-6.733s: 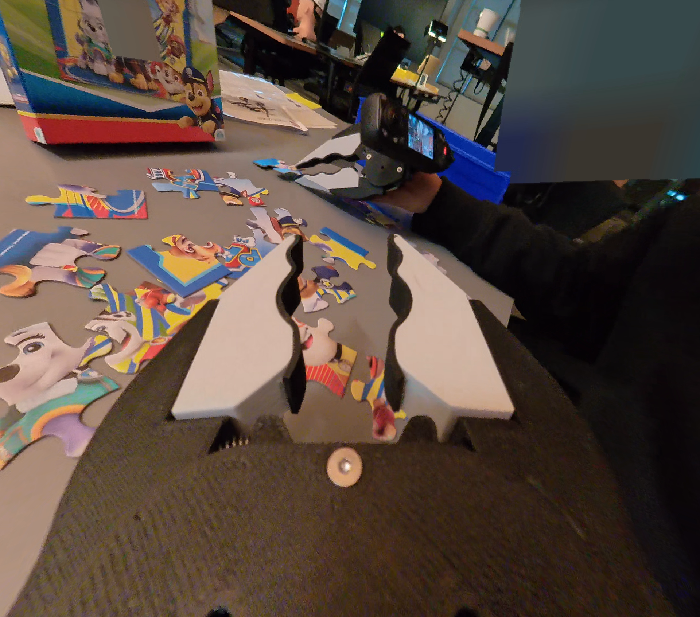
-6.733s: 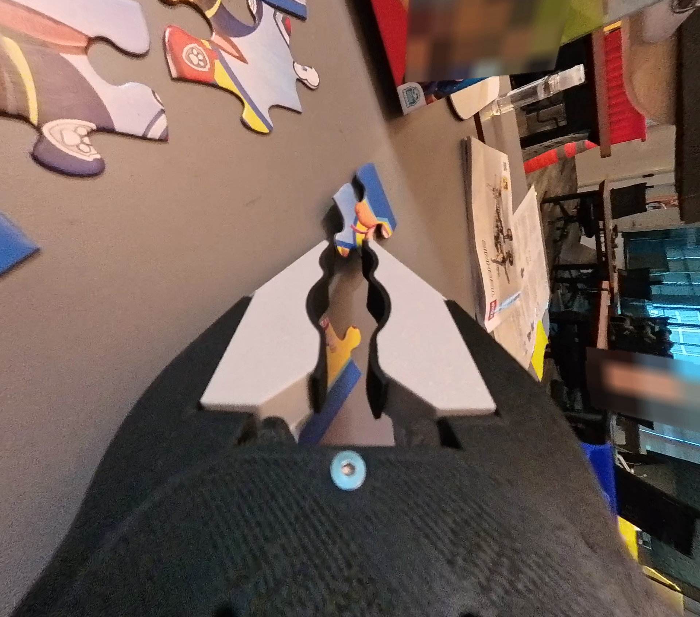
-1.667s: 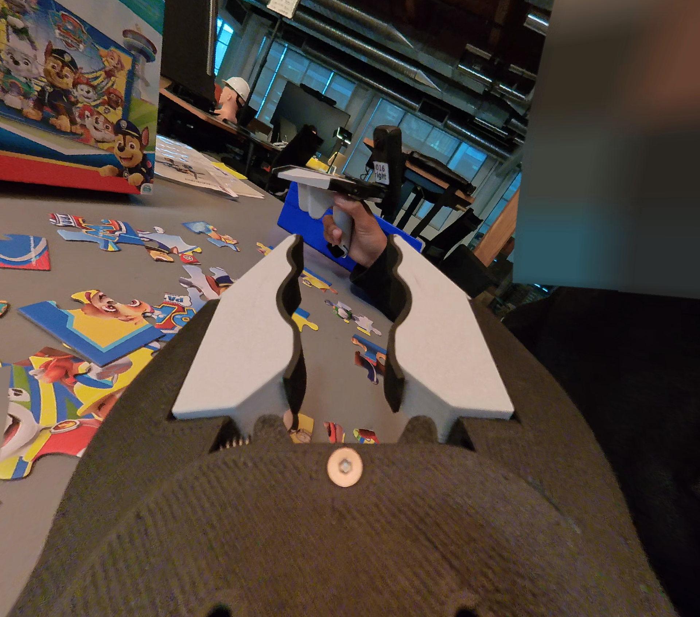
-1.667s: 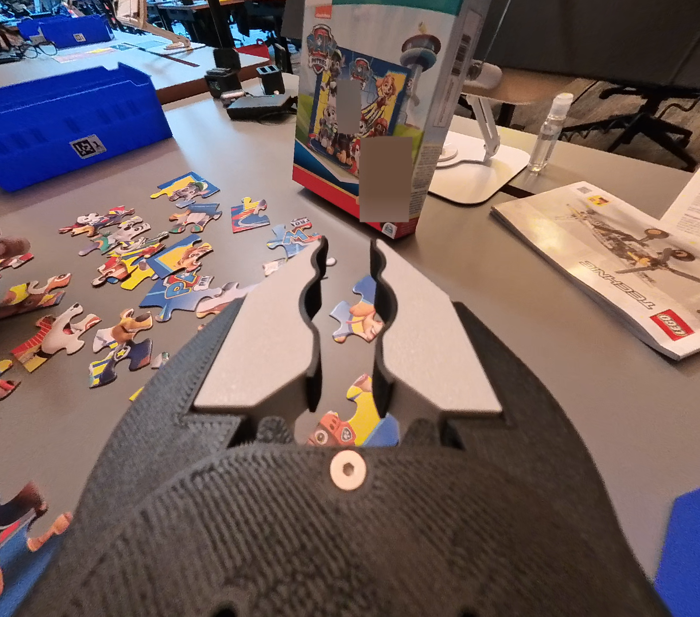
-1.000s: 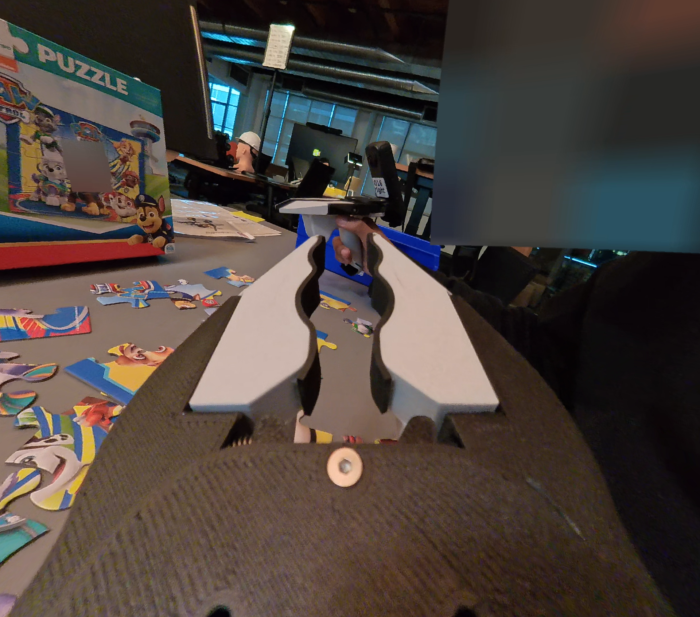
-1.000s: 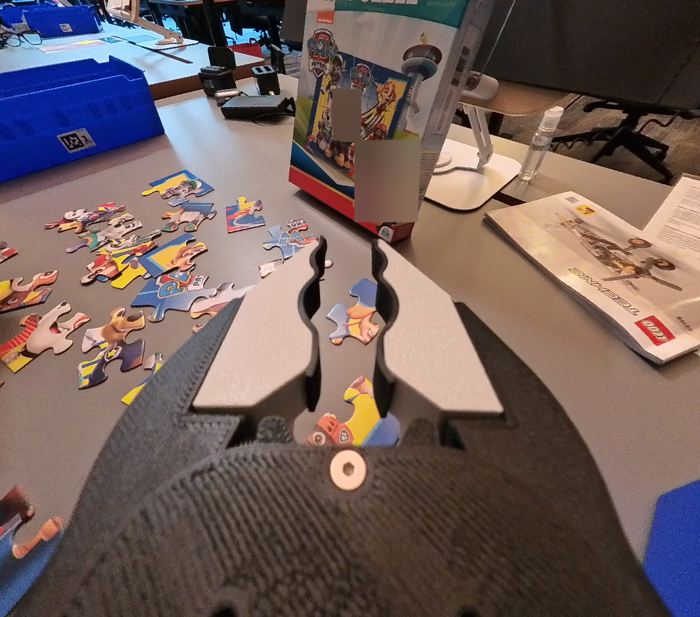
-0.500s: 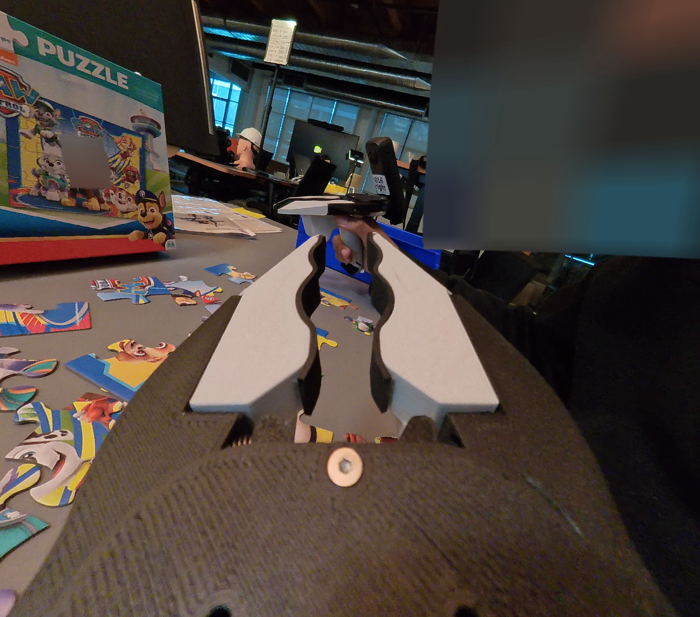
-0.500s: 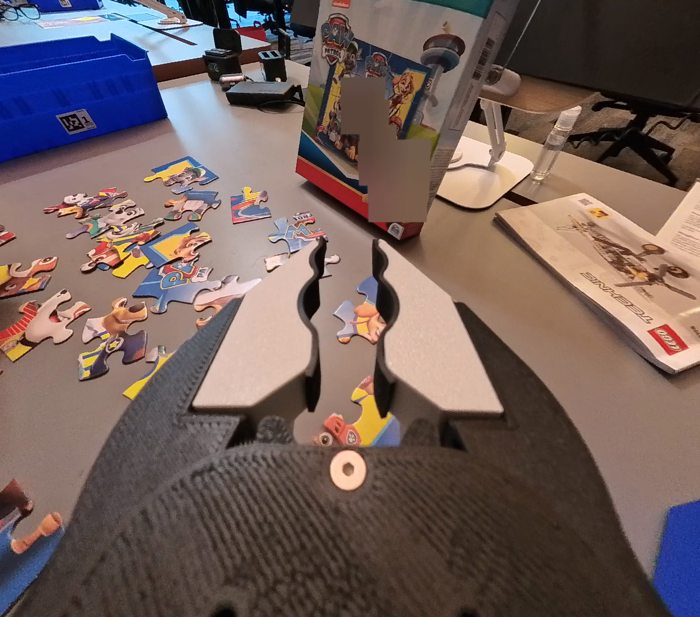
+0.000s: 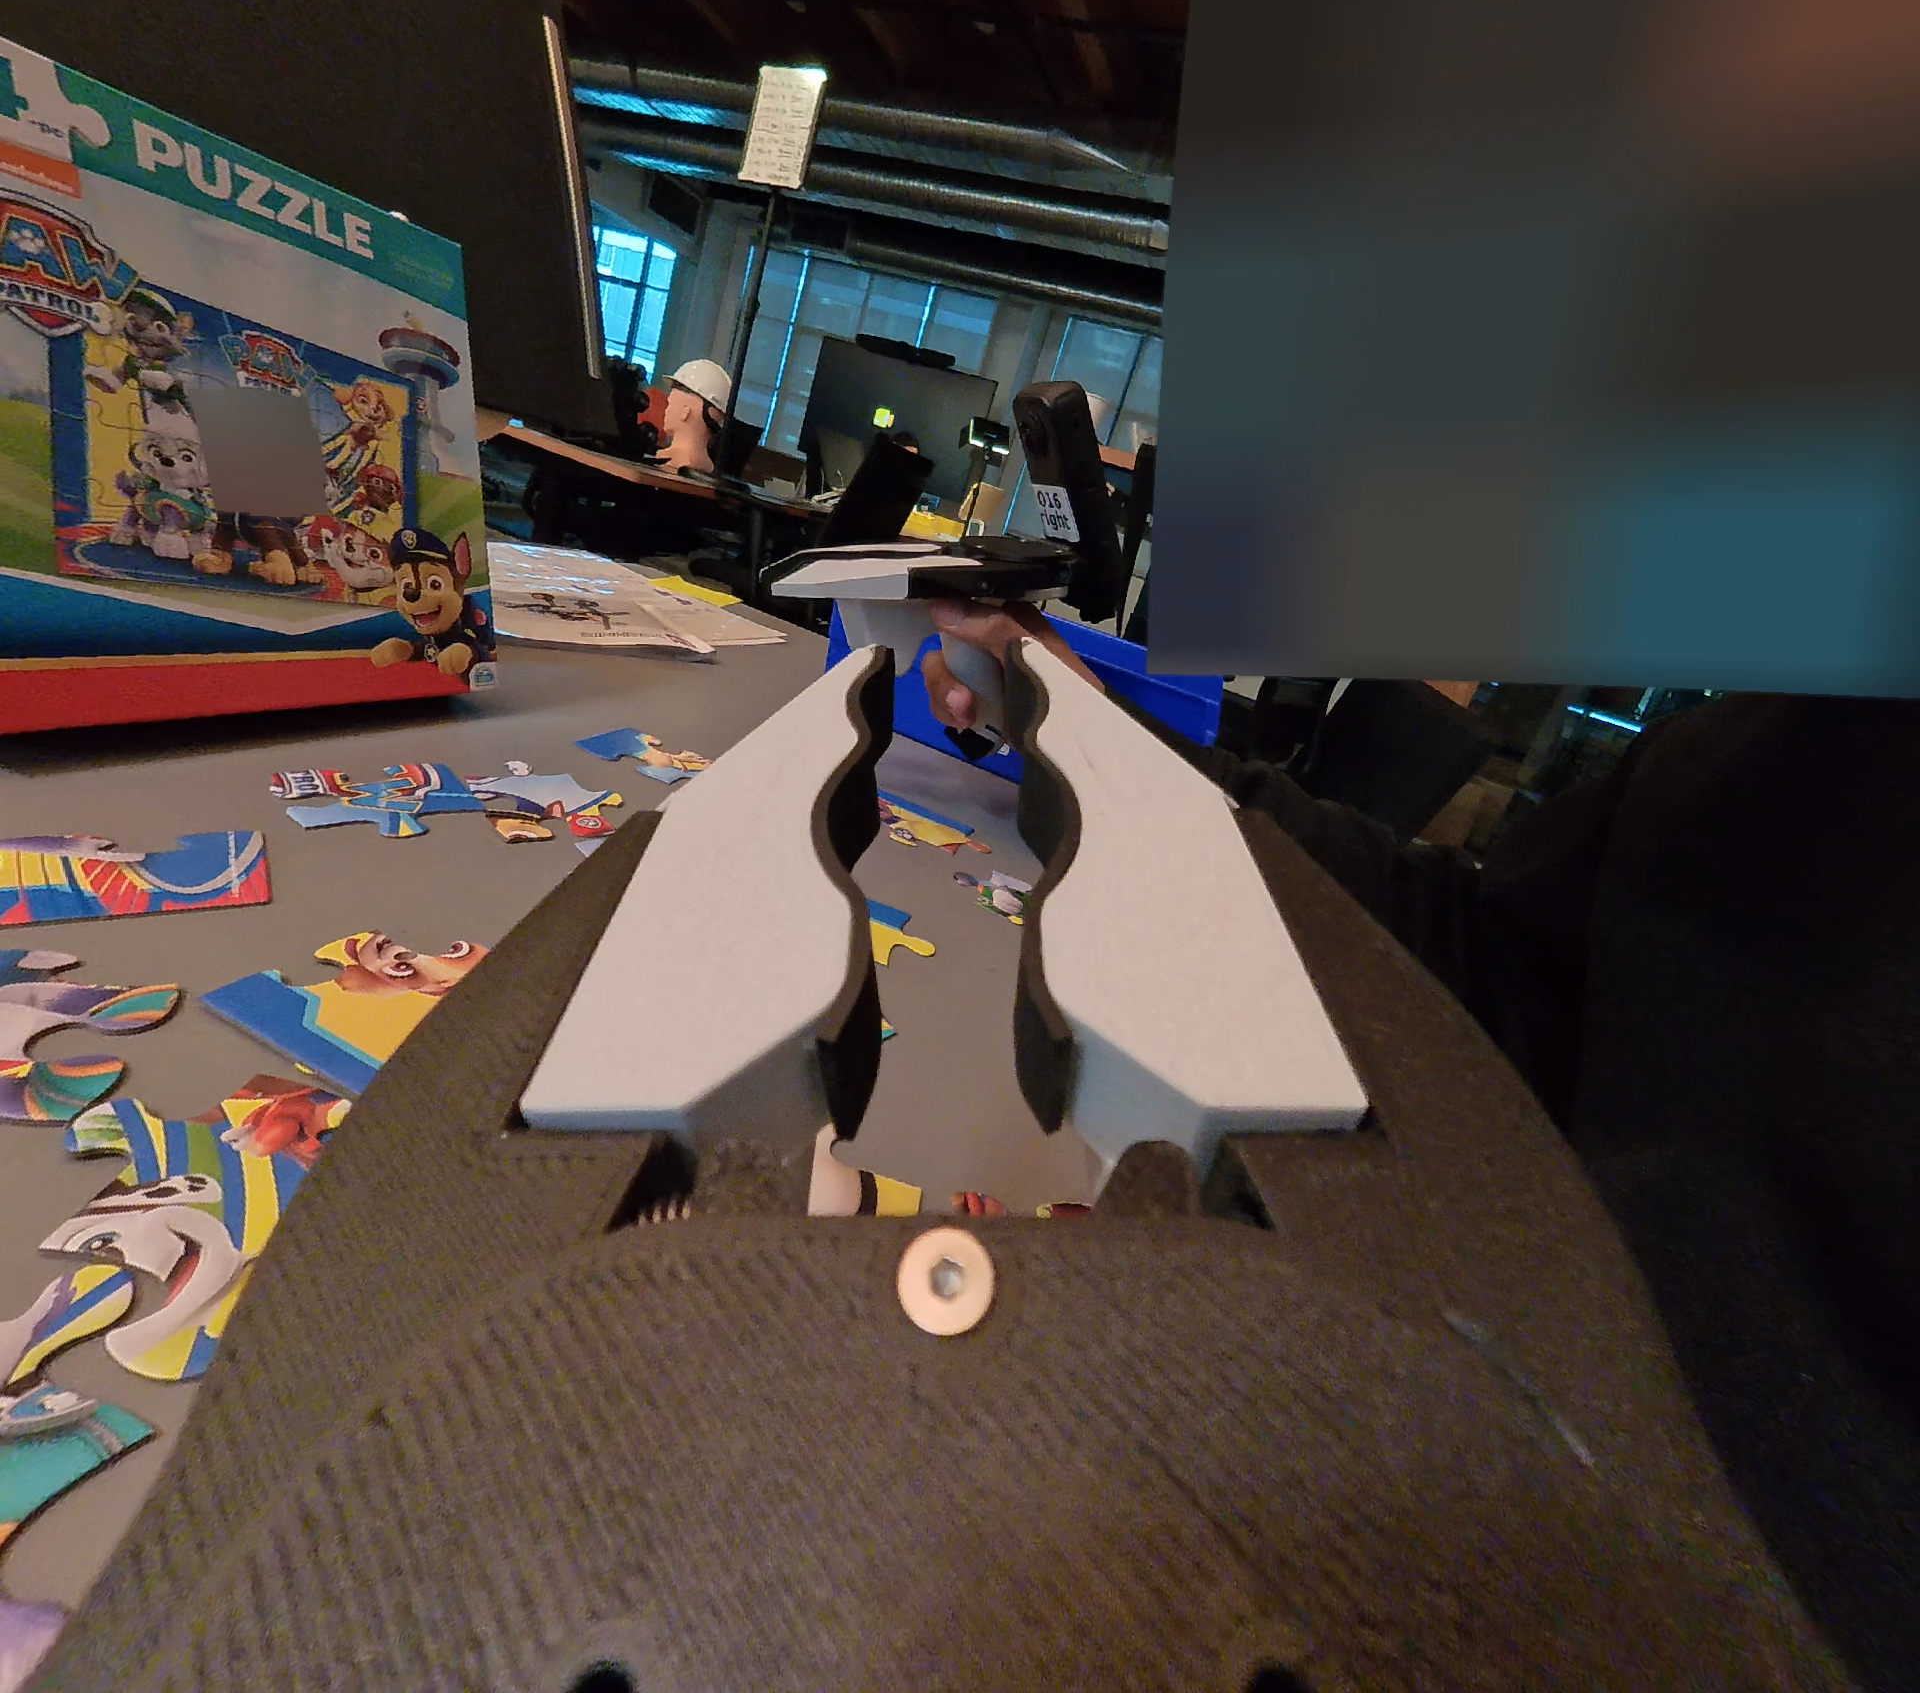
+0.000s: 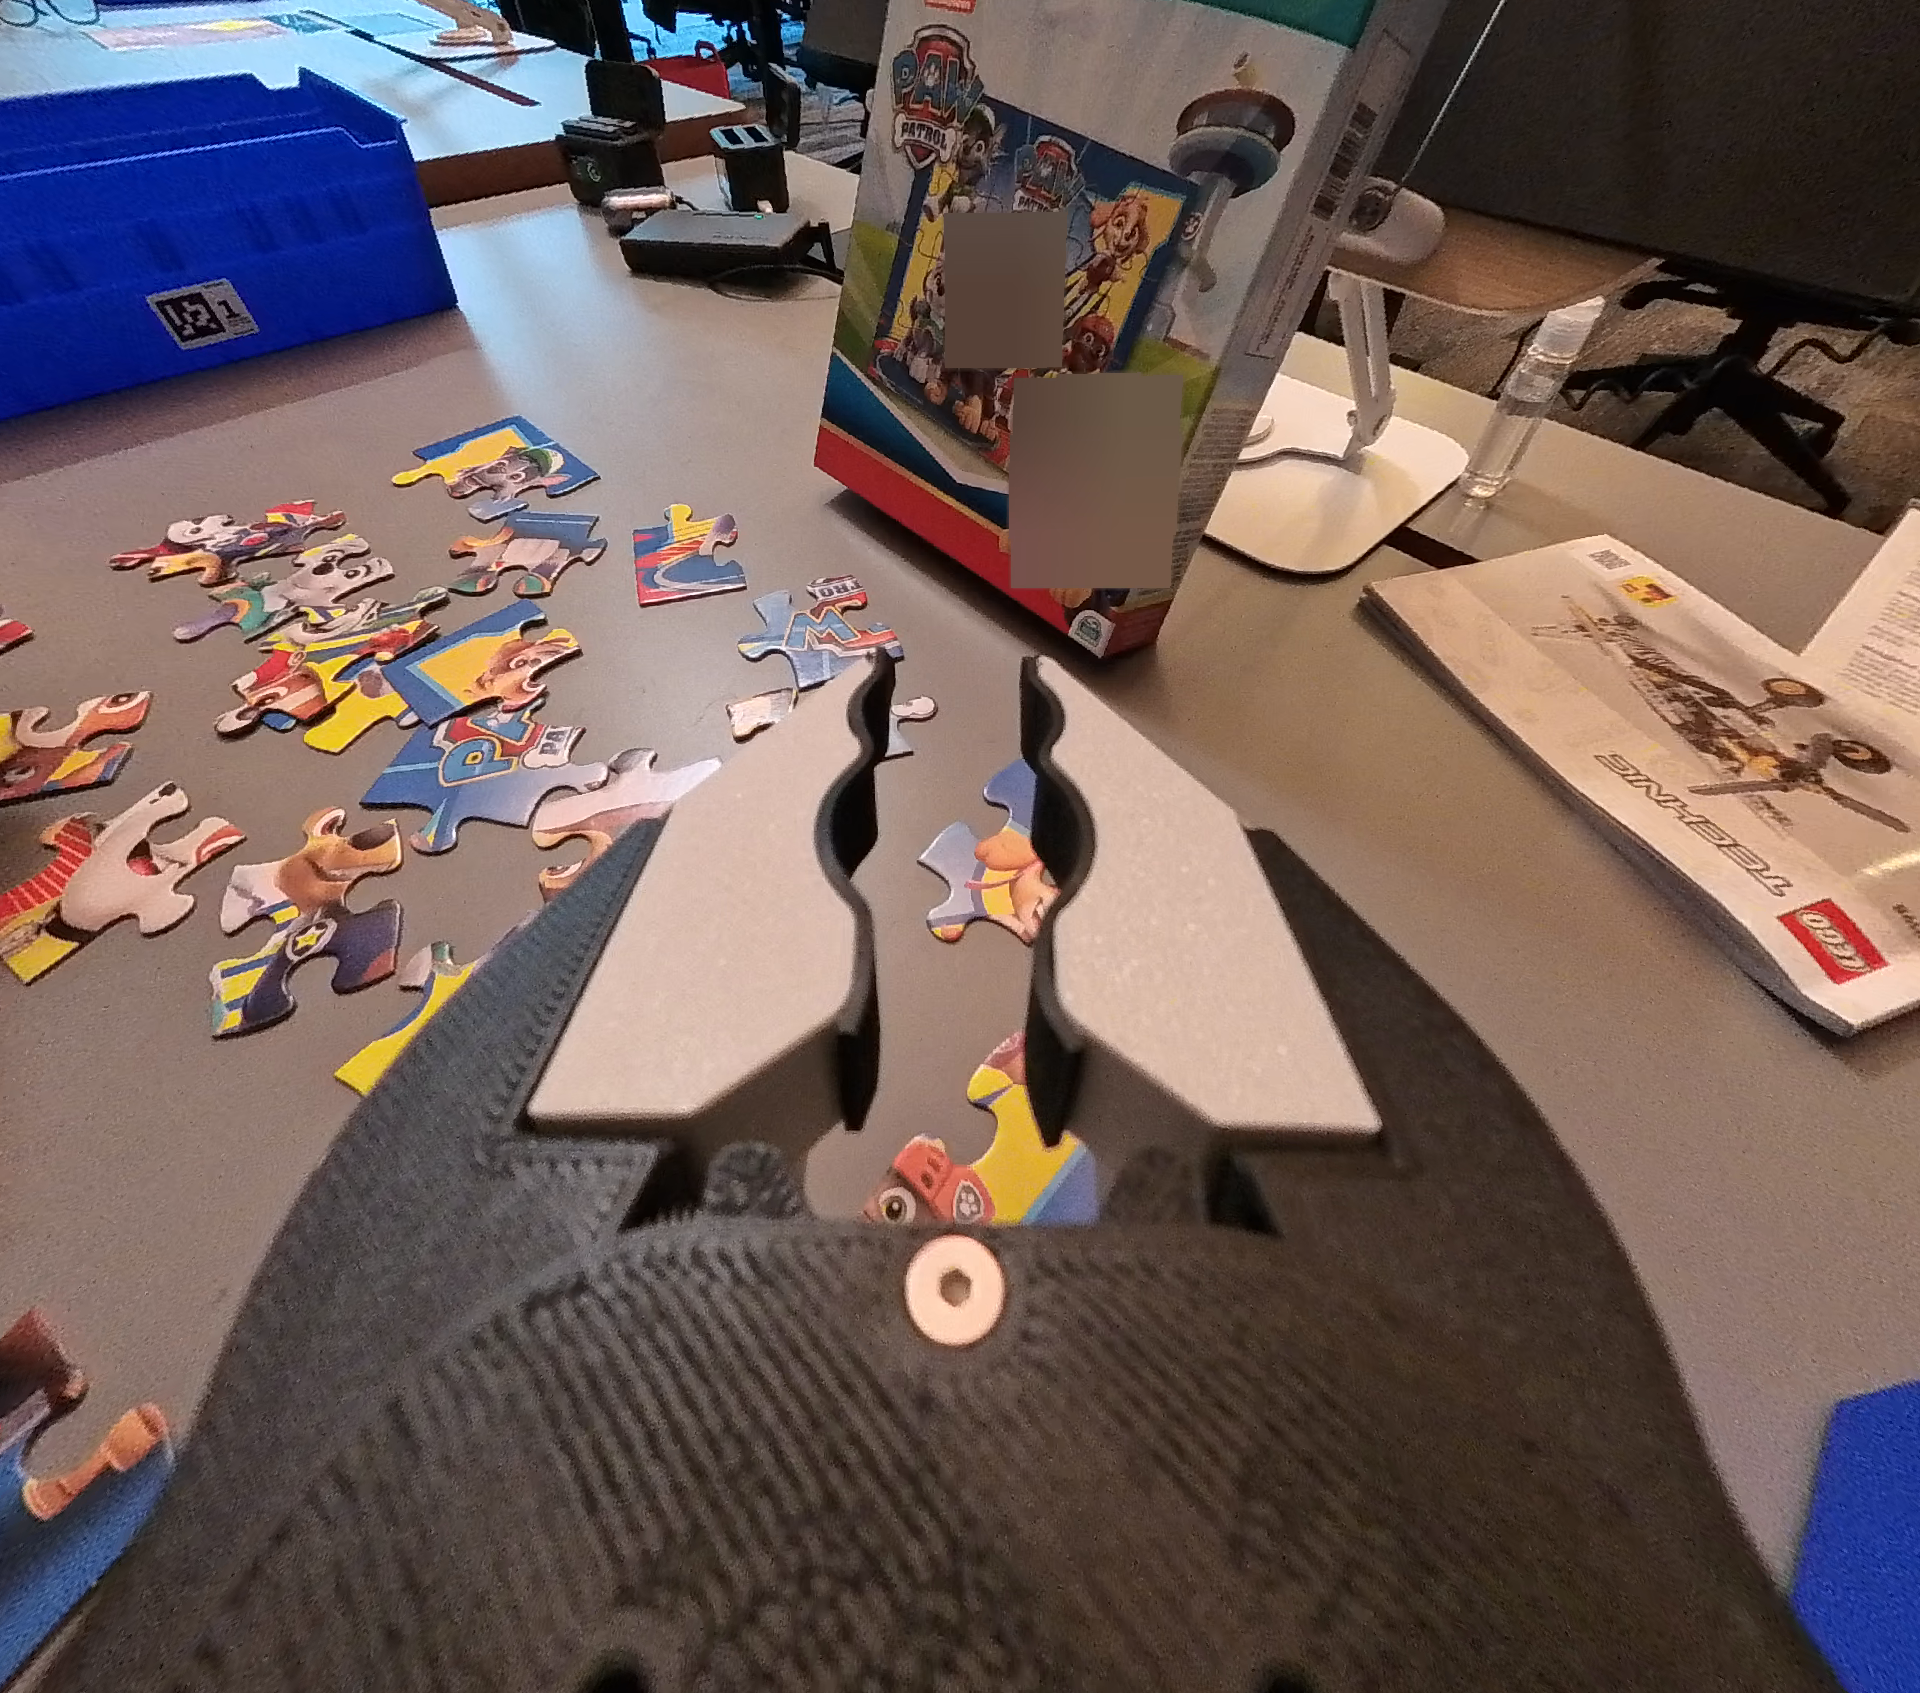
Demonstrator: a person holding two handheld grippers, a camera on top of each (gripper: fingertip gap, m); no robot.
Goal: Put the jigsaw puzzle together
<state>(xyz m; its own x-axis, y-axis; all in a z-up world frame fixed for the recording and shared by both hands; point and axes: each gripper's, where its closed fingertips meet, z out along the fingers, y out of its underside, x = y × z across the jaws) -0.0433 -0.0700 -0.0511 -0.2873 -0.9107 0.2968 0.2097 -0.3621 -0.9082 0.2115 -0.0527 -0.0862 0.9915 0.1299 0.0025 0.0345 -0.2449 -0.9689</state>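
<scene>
Right wrist view, items by size: grey table (image 10: 644, 417), which carries all that follows; upright puzzle box (image 10: 1132, 85), picture side toward you, standing beyond your right gripper (image 10: 956, 677) and apart from it; blue bin (image 10: 208, 220) at the far left; open booklet (image 10: 1662, 760) lying flat to the right; white stand base (image 10: 1340, 480) behind the box, with a small clear bottle (image 10: 1527, 407) beside it. Loose puzzle pieces (image 10: 468, 677) lie face up, mostly to the left of your right gripper, a few joined and most single. Your right gripper hangs over the table with its fingers a narrow gap apart and nothing between the pads; nearest to it are a blue-and-orange piece (image 10: 987, 864) on the table, seen through the gap, and a yellow-and-red piece (image 10: 987, 1155) under the finger roots. Neither is touched. Left wrist view: your left gripper (image 9: 945, 667) is likewise narrowly parted and bare, held over the near edge of the spread. A yellow-and-blue piece (image 9: 894, 931) shows on the table under its gap, and a white-and-yellow piece (image 9: 862, 1191) shows at the finger roots; both are clear of the pads. Beyond its tips your hand (image 9: 961, 682) grips the handle of the right gripper, which is side-on and raised well above the table.
</scene>
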